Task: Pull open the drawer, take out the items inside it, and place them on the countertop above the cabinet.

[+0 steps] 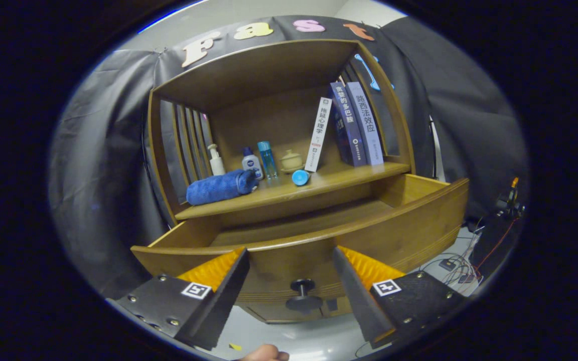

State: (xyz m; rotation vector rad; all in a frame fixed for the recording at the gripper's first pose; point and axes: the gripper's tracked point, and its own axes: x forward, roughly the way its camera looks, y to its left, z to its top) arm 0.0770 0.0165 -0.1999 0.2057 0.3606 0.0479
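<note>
Gripper view looks at a wooden cabinet (289,150) whose drawer (319,235) is pulled out toward the camera. The gripper (291,260) has its fingers spread wide apart, holding nothing, with the drawer's front panel between them and the dark round knob (303,293) on that panel set between the fingertips, touching neither. The drawer's inside is mostly hidden behind its front panel. On the countertop (319,188) above the drawer lie a rolled blue towel (221,187), a white pump bottle (215,160), a small white bottle (252,163), a clear blue bottle (267,159), a small lidded pot (291,161), a blue cap (299,177) and leaning books (349,125).
</note>
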